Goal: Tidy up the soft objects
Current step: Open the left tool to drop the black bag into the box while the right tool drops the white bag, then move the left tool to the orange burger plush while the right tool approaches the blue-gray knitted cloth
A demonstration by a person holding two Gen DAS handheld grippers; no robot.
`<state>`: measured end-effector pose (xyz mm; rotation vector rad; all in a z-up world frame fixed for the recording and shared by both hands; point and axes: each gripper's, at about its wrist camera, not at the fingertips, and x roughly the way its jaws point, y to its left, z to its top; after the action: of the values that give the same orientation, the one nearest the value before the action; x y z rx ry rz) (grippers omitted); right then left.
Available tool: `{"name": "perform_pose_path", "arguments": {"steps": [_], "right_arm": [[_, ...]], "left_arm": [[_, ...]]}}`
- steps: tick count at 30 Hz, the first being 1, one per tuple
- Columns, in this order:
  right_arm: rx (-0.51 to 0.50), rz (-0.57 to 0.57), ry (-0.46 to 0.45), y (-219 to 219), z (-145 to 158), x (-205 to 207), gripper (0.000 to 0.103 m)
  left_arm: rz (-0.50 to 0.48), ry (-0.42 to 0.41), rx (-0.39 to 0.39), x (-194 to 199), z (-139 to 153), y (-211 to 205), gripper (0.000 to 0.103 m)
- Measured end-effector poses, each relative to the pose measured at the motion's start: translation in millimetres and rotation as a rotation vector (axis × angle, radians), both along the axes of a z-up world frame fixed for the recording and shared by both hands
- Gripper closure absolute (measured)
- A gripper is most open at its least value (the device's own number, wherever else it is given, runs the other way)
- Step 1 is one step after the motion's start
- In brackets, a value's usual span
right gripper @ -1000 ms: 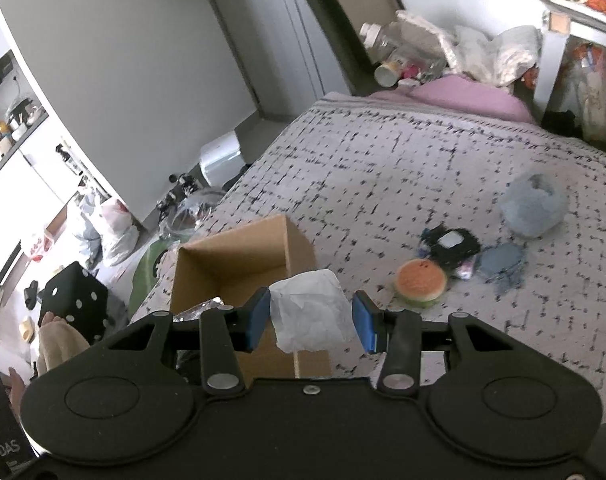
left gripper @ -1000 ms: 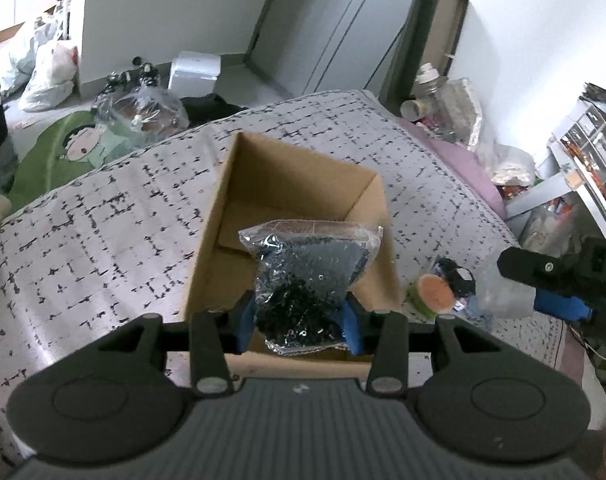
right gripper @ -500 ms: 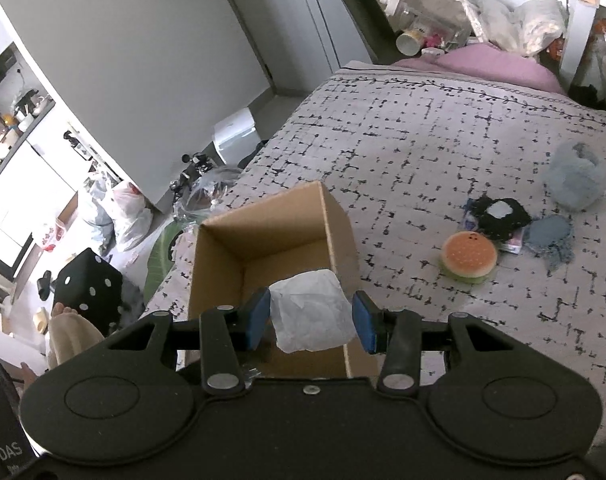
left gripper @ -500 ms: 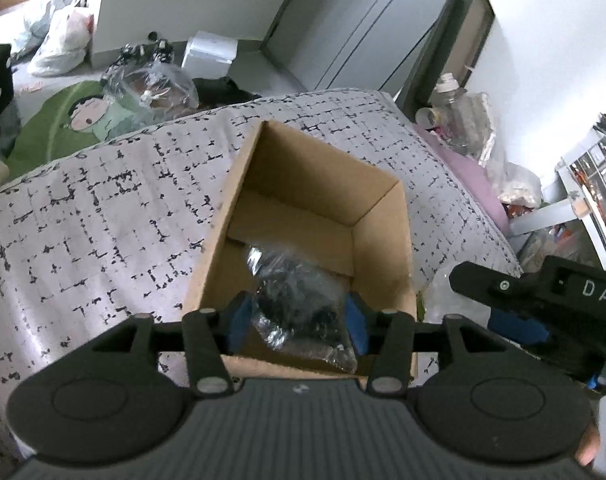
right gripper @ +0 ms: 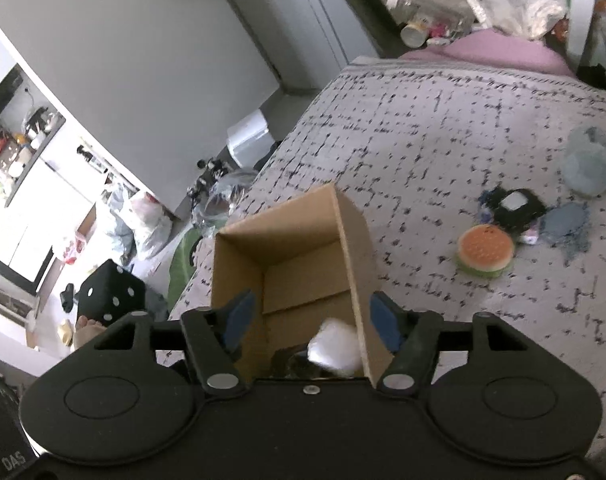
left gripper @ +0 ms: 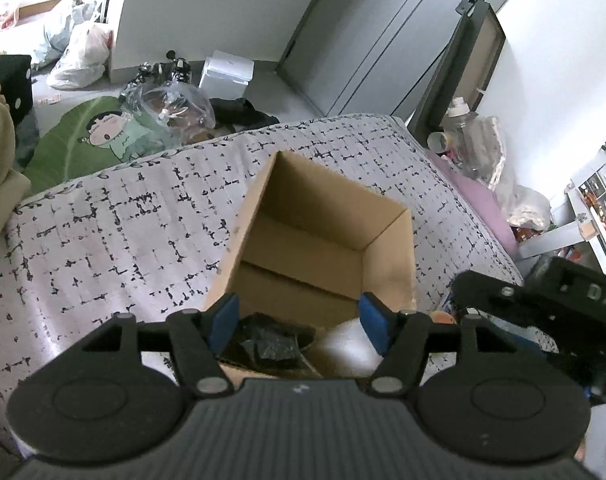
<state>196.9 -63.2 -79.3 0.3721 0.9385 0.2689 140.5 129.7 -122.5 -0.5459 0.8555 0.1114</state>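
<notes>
Flanking carton: burger toy (bedspread)

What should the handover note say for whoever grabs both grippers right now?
Left gripper: jaws opening, nothing gripped; the black bagged item lies in the cardboard box below it.
Right gripper: jaws opening, nothing gripped; the white soft bundle is in the box too.
Done: those two items are in the box.
Left: on the bedspread wait the burger toy, a black item with a white patch, a flat grey-blue piece and a grey-blue plush.
</notes>
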Motion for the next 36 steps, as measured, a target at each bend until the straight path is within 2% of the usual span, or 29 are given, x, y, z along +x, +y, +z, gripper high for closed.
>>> {"name": "perform_pose_path", "arguments": {"steps": [3, 9, 16, 20, 29, 31, 32, 36], "right_arm": [[0.000, -0.023, -0.005, -17, 3, -4, 0.038], [-0.020, -0.071, -0.020, -57, 6, -12, 0.032], [-0.011, -0.134, -0.022, -107, 6, -18, 0.026], [0.009, -0.161, -0.024, -134, 3, -18, 0.026], [0.073, -0.213, -0.037, -185, -6, -21, 0.021], [0.096, -0.221, -0.033, -194, -11, -21, 0.021], [0.107, -0.222, -0.028, -197, -14, -21, 0.021], [0.151, -0.216, -0.023, -205, -22, -19, 0.021]], "left_arm": [[-0.008, -0.001, 0.012, 2, 1, -4, 0.030], [-0.006, -0.004, 0.052, 3, 3, -12, 0.023], [-0.038, -0.021, 0.104, 7, 10, -33, 0.021], [-0.092, -0.025, 0.153, 13, 13, -55, 0.021], [-0.164, -0.095, 0.176, 15, 30, -100, 0.020], [-0.163, -0.099, 0.165, 18, 33, -107, 0.018], [-0.164, -0.102, 0.165, 19, 35, -111, 0.013], [-0.194, -0.103, 0.228, 24, 39, -130, 0.008]]}}
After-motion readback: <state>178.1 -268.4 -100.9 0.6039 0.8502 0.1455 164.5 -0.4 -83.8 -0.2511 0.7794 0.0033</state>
